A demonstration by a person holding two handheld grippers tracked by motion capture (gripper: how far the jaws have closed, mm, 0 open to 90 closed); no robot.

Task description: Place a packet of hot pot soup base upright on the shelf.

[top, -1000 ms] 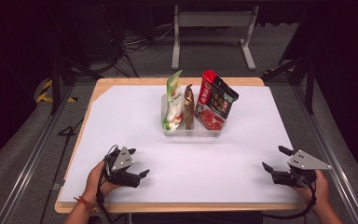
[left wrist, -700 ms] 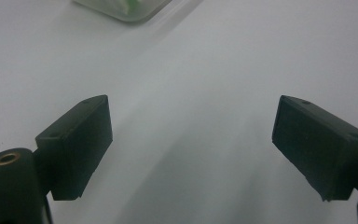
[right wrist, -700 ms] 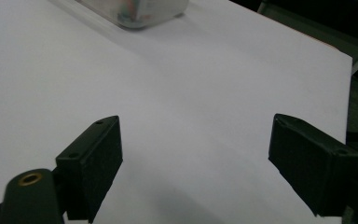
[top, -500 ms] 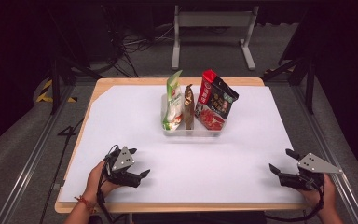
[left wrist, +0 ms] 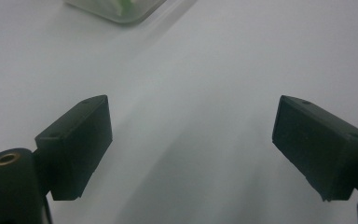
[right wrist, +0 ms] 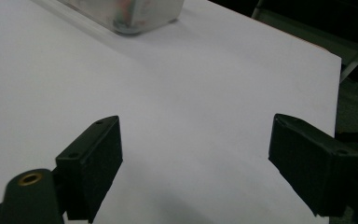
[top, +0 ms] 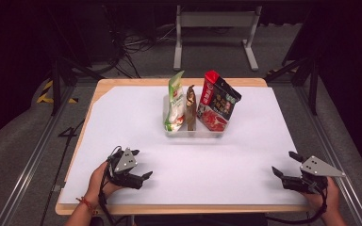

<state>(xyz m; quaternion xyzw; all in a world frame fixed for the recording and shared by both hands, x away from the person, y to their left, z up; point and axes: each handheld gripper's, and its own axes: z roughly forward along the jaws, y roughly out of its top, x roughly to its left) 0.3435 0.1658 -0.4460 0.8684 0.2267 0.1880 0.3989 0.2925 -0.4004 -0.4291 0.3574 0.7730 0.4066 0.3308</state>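
A clear tray (top: 194, 132) stood a little behind the middle of the table, holding three upright snack packets: a green-and-white pouch (top: 175, 101) at its left end, a slim brown packet (top: 191, 108) in the middle, and a red-and-black bag (top: 218, 101) leaning at its right end. Whether dividers separated them was not clear from the high view.

Left gripper (top: 139, 171) rested near the front-left corner, jaws released, nothing between them. Right gripper (top: 287, 164) sat near the front-right corner, jaws likewise spread and empty.

Judged stage: start position, no reach begun. Next move would call for a long reach forward to a packet top. The white sheet (top: 245, 155) between lay bare; neighbouring packets crowd any grasp.
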